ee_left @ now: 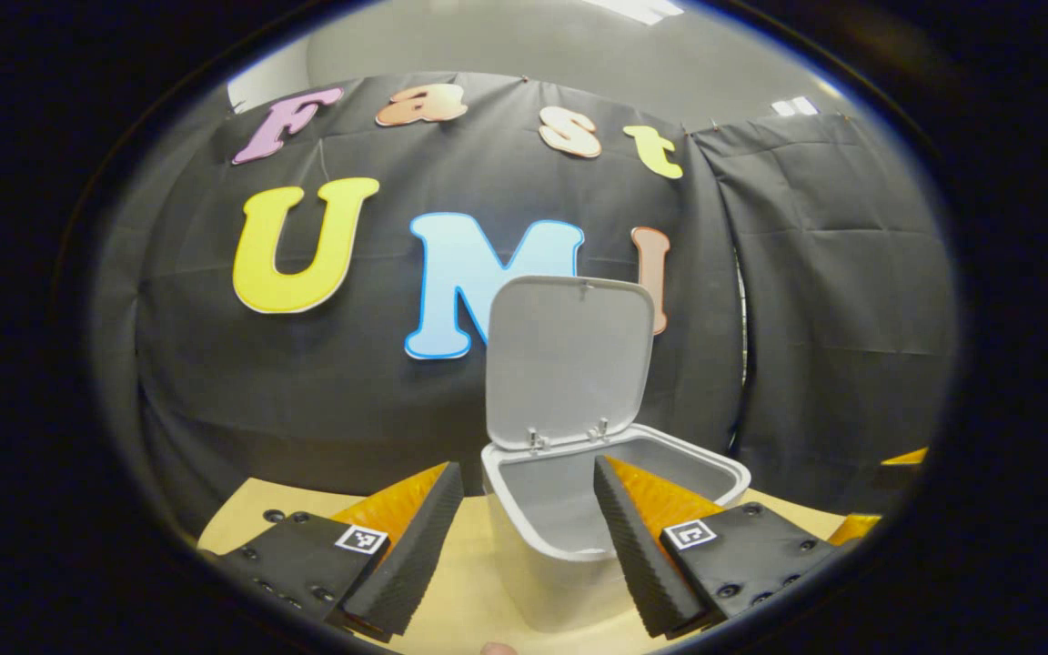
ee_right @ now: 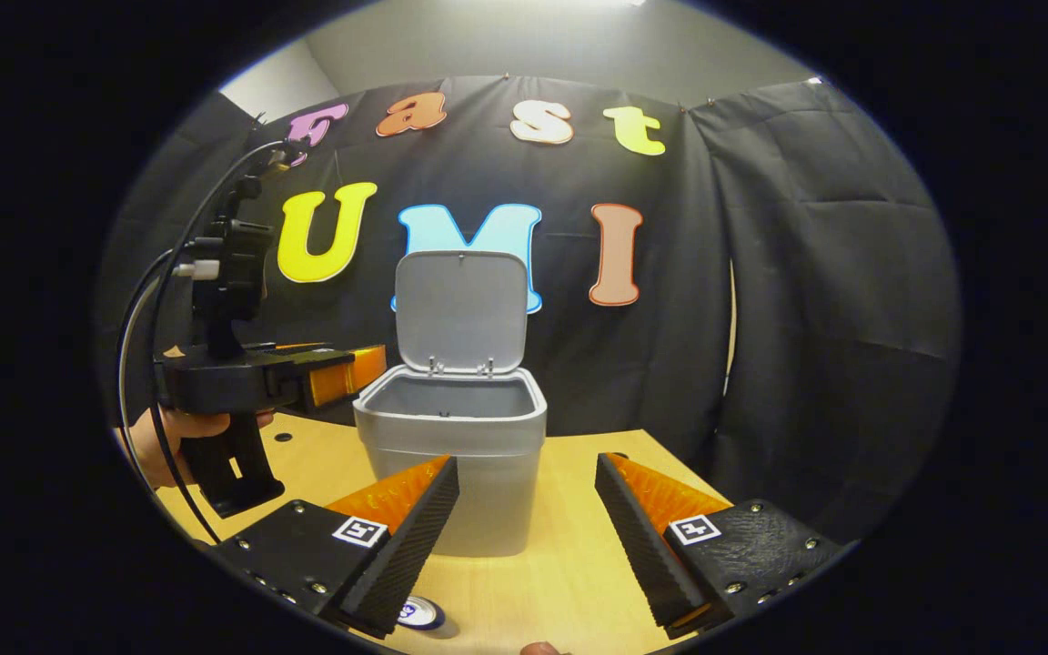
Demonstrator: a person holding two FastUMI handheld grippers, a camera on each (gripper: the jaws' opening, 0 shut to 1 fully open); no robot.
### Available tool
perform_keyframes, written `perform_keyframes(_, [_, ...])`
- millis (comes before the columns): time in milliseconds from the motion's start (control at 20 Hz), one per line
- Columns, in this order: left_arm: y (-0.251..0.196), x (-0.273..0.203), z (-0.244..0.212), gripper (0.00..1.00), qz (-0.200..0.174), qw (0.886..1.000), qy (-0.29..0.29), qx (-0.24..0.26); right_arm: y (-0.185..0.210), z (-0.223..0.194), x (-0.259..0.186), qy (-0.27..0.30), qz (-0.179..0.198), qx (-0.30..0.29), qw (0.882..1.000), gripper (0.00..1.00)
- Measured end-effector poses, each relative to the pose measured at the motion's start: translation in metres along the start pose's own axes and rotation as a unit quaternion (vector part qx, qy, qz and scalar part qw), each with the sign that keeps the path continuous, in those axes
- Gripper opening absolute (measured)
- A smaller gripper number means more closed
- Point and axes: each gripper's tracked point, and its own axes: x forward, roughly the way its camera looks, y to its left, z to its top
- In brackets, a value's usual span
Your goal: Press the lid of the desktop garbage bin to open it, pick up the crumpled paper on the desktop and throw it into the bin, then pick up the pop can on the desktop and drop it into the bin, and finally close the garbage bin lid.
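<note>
Nearest in the left gripper view, the left gripper (ee_left: 524, 537) has its fingers spread wide with nothing between them, and the gap frames the near corner of the garbage bin (ee_left: 569, 555). The bin stands on the wooden desktop (ee_left: 465, 600) just beyond the fingertips; its rim sits a little above them. Its lid (ee_left: 568, 359) is swung up on two hinges at the back edge of the bin and stands nearly upright, its inner face towards the camera. What shows of the bin's inside looks bare.

Similarly, in the right gripper view the right gripper (ee_right: 524, 532) has its fingers spread apart and holds nothing. Just under the tip of the finger seen on the left, nearer than the bin, the top of a pop can (ee_right: 418, 612) peeps out, resting on the desktop (ee_right: 569, 564). Beyond the fingers the bin (ee_right: 460, 464) stands upright with its lid (ee_right: 461, 309) raised. Beside the bin, on the side of the can, a hand (ee_right: 169, 446) grips the handle of the left gripper (ee_right: 347, 375), which hangs level with the bin's rim, its tips just beside that rim; from this angle its fingers' spacing cannot be told. Behind the bin hangs the black cloth (ee_right: 806, 300) of the booth wall.
</note>
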Motion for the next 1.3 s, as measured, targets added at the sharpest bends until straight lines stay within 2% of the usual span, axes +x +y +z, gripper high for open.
perform_keyframes(250, [0.013, -0.036, 0.01, 0.94, 0.027, 0.999, -0.015, 0.014, 0.018, -0.029, 0.0, 0.05, 0.042, 0.002, 0.998, 0.97])
perform_keyframes(350, [0.017, -0.048, 0.012, 0.95, 0.037, 0.999, -0.018, 0.019, 0.03, -0.042, 0.0, 0.07, 0.067, 0.002, 0.995, 0.94])
perform_keyframes(500, [0.021, -0.064, 0.016, 0.95, 0.047, 0.999, -0.022, 0.016, 0.049, -0.061, -0.002, 0.102, 0.107, 0.0, 0.989, 0.97])
perform_keyframes(650, [0.028, -0.078, 0.019, 0.94, 0.06, 0.998, -0.03, 0.02, 0.071, -0.088, -0.004, 0.154, 0.155, 0.013, 0.976, 0.97])
perform_keyframes(750, [0.03, -0.086, 0.016, 0.95, 0.065, 0.997, -0.028, 0.018, 0.081, -0.107, -0.007, 0.192, 0.173, 0.017, 0.966, 0.97])
perform_keyframes(1000, [0.043, -0.104, 0.007, 0.95, 0.087, 0.996, -0.024, 0.006, 0.087, -0.148, -0.015, 0.274, 0.185, -0.007, 0.944, 0.97])
perform_keyframes(1300, [0.061, -0.121, -0.015, 0.96, 0.108, 0.994, 0.004, -0.011, 0.095, -0.189, -0.024, 0.338, 0.195, -0.035, 0.92, 0.97])
